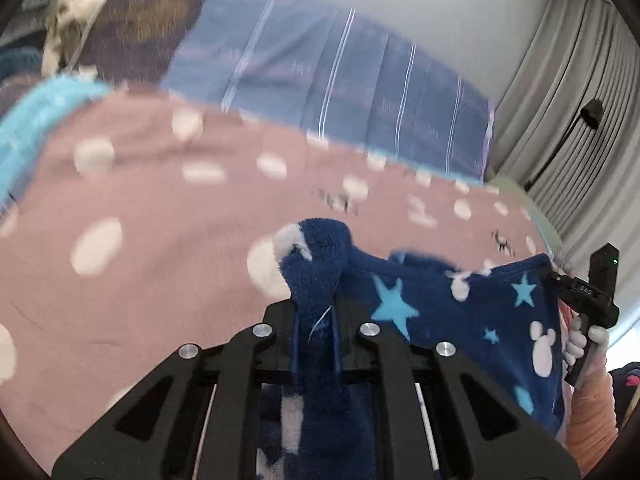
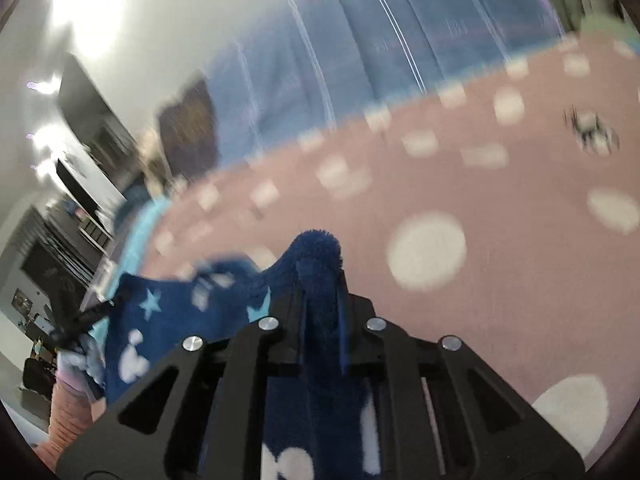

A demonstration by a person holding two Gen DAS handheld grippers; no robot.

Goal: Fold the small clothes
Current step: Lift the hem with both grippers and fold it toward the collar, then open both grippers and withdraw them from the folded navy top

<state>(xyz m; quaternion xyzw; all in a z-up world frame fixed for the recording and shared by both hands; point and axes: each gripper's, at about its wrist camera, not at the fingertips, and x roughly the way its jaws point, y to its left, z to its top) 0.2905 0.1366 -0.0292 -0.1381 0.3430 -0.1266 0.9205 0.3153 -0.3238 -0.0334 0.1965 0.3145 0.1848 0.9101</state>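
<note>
A small navy fleece garment (image 1: 460, 304) with light-blue stars and white mouse-head shapes hangs stretched between my two grippers above a pink bedspread. My left gripper (image 1: 316, 280) is shut on one bunched corner of it, the fleece bulging past the fingertips. In the left wrist view the other gripper (image 1: 588, 292) grips the far corner at the right edge, a gloved hand below it. My right gripper (image 2: 320, 276) is likewise shut on a bunched corner of the navy garment (image 2: 192, 320). At the left edge of the right wrist view the left gripper (image 2: 86, 316) shows, blurred.
The pink bedspread (image 1: 160, 260) with white dots covers the bed under the garment. A blue striped pillow (image 1: 328, 80) lies at the head, with a brown cushion (image 1: 140, 24) beside it. A turquoise cloth (image 1: 36, 120) lies at the bed's left edge. Grey curtains (image 1: 580, 100) hang on the right.
</note>
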